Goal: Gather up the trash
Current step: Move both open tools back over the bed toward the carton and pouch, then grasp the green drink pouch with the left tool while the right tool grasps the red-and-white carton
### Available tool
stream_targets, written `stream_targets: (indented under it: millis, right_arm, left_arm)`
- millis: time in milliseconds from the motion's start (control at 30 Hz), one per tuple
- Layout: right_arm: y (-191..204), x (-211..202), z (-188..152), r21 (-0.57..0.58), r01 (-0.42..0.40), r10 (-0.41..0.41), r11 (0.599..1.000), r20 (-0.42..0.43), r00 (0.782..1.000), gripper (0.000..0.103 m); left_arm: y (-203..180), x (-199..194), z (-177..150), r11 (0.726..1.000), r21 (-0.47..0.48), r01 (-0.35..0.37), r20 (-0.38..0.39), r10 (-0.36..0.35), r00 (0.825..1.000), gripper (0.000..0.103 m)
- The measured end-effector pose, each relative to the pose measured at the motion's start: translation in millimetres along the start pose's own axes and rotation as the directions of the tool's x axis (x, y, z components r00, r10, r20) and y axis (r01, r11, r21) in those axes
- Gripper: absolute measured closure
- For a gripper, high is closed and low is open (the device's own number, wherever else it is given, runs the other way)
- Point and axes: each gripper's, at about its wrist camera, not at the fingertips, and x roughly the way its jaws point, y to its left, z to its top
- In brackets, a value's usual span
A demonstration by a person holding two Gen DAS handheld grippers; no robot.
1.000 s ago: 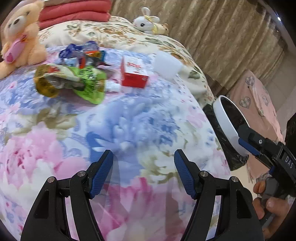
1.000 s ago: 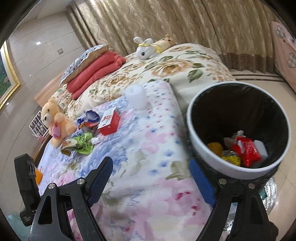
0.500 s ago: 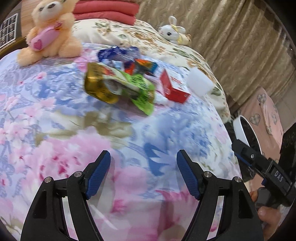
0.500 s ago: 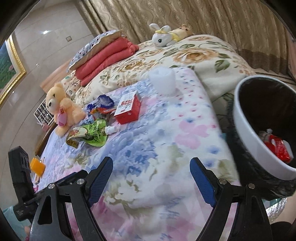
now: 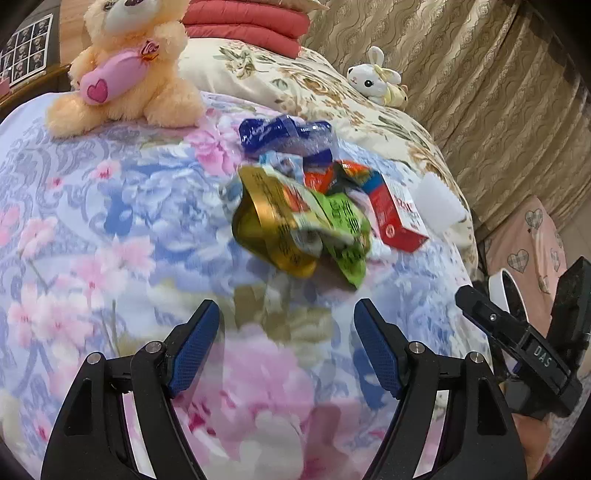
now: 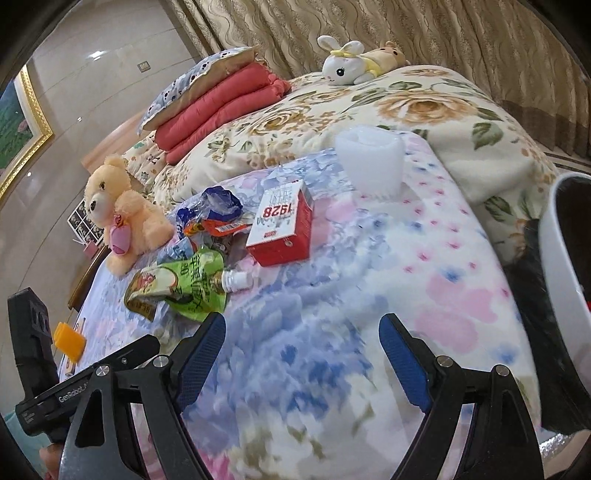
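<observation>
Nearest, the left claw point(image 5: 286, 347) stands with its jaws wide apart; they have just been opening, and only bare flowered bedspread point(image 5: 110, 229) shows between them. The right claw point(image 6: 301, 363) is likewise spread wide over the bedspread, nothing between its blue pads point(image 6: 404, 363).

Ahead of both claws lies a free stretch of cover, then the trash heap. Its near edge is a green spouted pouch point(image 6: 188, 290), with a gold-coloured wrapper point(image 5: 269, 236) against it. Just beyond, a red-and-white carton point(image 6: 282, 229) lies on its side, touching the pile or very nearly; motion blur makes that hard to settle. Behind these sit crumpled blue wrappers point(image 5: 288, 138) and an orange one point(image 6: 218, 229).

To the right, the bed's edge drops away, and the white-rimmed bin point(image 6: 561, 277) with its black liner stands just beside it, close to the right claw. A white foam-like cup point(image 6: 371, 162) stands apart near that edge.

Farther back, a peach teddy bear point(image 5: 125, 74) sits on the cover, then folded red quilts point(image 6: 218, 110), a white plush rabbit point(image 6: 345, 64) and the curtain point(image 6: 443, 33).
</observation>
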Motion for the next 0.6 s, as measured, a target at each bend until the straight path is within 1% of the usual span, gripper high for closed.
stream_targets:
  millis: [100, 333, 400, 500, 600]
  right_arm:
    - [4, 10, 7, -0.008, -0.003, 0.003, 1.000, -0.004, 1.000, 0.016]
    - [10, 37, 24, -0.005, -0.014, 0.014, 1.000, -0.021, 1.000, 0.016]
    - [10, 42, 29, -0.001, -0.016, 0.016, 1.000, -0.024, 1.000, 0.016]
    - [11, 53, 37, 0.001, -0.015, 0.015, 1.000, -0.030, 0.999, 0.017]
    - [13, 63, 42, 0.000, -0.015, 0.015, 1.000, -0.039, 0.999, 0.017]
  left_arm:
    - [2, 4, 10, 1.000, 0.000, 0.007, 0.001, -0.007, 1.000, 0.026]
    - [3, 16, 26, 0.998, -0.022, 0.058, -0.011, -0.058, 0.998, 0.026]
    - [2, 17, 29, 0.997, -0.029, 0.075, -0.005, -0.075, 0.997, 0.026]
    - [2, 18, 33, 0.996, -0.038, 0.076, 0.006, -0.076, 0.997, 0.026]
    - [5, 21, 37, 0.994, -0.065, 0.088, 0.017, -0.087, 0.996, 0.026]
